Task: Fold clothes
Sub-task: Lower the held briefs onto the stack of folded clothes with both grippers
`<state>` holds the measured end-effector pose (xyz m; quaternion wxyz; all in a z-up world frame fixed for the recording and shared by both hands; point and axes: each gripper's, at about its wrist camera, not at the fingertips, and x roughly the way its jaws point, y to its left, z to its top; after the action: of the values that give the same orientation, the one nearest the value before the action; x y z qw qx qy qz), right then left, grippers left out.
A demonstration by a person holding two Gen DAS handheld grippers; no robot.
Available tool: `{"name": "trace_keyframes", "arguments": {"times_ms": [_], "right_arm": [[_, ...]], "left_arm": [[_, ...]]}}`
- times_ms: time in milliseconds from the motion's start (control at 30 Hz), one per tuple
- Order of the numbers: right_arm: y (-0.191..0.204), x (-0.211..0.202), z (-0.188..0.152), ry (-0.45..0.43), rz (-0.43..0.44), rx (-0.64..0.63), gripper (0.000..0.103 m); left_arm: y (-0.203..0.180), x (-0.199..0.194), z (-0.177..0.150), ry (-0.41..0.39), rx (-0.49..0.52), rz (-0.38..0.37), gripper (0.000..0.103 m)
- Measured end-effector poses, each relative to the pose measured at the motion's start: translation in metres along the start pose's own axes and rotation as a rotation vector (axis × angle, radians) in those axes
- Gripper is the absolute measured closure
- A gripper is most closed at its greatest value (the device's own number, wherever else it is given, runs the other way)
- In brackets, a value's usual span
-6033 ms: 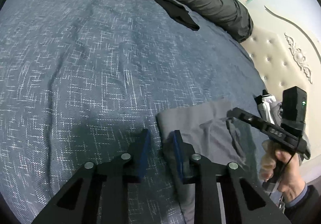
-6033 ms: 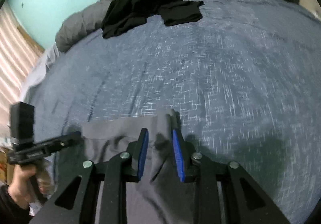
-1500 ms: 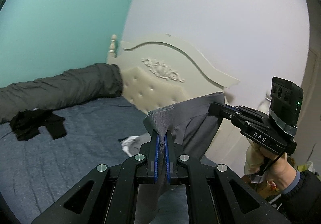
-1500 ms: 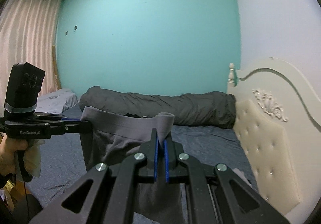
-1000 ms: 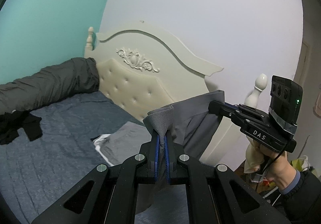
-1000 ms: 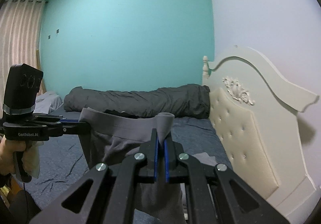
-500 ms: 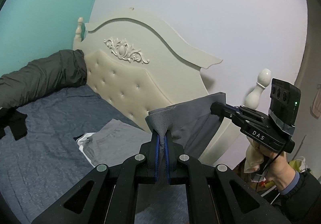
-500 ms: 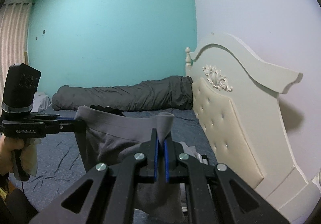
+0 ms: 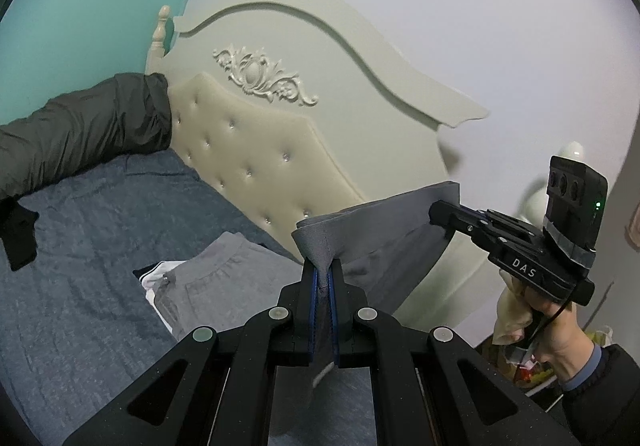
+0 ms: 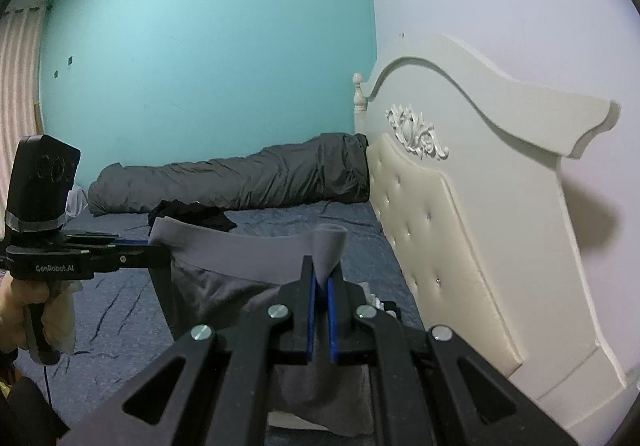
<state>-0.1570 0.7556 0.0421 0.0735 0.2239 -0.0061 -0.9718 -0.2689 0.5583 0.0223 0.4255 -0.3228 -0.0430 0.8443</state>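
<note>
I hold a grey garment (image 9: pixel 384 222) in the air above the bed, stretched between both grippers by its banded top edge; it also shows in the right wrist view (image 10: pixel 240 254). My left gripper (image 9: pixel 323 278) is shut on one top corner. My right gripper (image 10: pixel 319 286) is shut on the other corner. The right gripper also shows in the left wrist view (image 9: pixel 440 212), and the left gripper in the right wrist view (image 10: pixel 154 246). The cloth hangs down below both.
A pile of folded grey and white clothes (image 9: pixel 208 286) lies on the blue bed cover (image 9: pixel 80 286) near the cream tufted headboard (image 9: pixel 248 154). A rolled dark grey duvet (image 10: pixel 240 178) lies along the far side, with a black garment (image 10: pixel 192 216) before it.
Six seconds ago the garment lay flat on the bed with both grippers open over it. Both have shut on it and lifted it. Over the last second both views swung towards the headboard and folded pile.
</note>
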Motion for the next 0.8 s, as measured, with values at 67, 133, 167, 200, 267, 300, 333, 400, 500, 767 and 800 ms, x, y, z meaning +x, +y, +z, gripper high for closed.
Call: {"name": "trace_keyframes", "arguments": {"times_ms": [67,133,167,200,267,300,333,400,500,767,800], "right_arm": [[-0.006,0.014,0.000,0.014,-0.001,0.002,0.099],[-0.012,0.030,0.001,0.029,-0.001,0.008,0.099],[-0.015,0.039,0.001,0.039,-0.003,0.007,0.099],[-0.018,0.048,0.002,0.049,-0.006,0.006,0.099],[-0.024,0.066,0.005,0.066,-0.010,0.008,0.099],[-0.027,0.075,0.007,0.075,-0.012,0.009,0.099],[-0.032,0.083,0.008,0.086,-0.014,0.008,0.099],[-0.039,0.104,0.010,0.109,-0.017,0.001,0.099],[-0.048,0.138,0.013,0.148,-0.019,-0.015,0.099],[-0.060,0.218,0.001,0.271,-0.002,-0.040,0.099],[-0.062,0.228,-0.004,0.296,0.001,-0.039,0.099]], "left_arm": [[0.014,0.015,0.003,0.012,-0.018,0.001,0.098],[0.029,0.030,0.007,0.020,-0.038,0.005,0.098],[0.035,0.036,0.008,0.023,-0.046,0.007,0.098],[0.042,0.042,0.009,0.026,-0.054,0.009,0.098],[0.054,0.053,0.012,0.034,-0.066,0.015,0.098],[0.061,0.059,0.013,0.039,-0.074,0.018,0.098],[0.069,0.065,0.014,0.043,-0.083,0.019,0.098],[0.085,0.076,0.015,0.050,-0.106,0.030,0.098],[0.107,0.093,0.014,0.075,-0.116,0.046,0.098],[0.152,0.133,-0.008,0.146,-0.205,0.047,0.098],[0.157,0.138,-0.011,0.156,-0.216,0.047,0.098]]}}
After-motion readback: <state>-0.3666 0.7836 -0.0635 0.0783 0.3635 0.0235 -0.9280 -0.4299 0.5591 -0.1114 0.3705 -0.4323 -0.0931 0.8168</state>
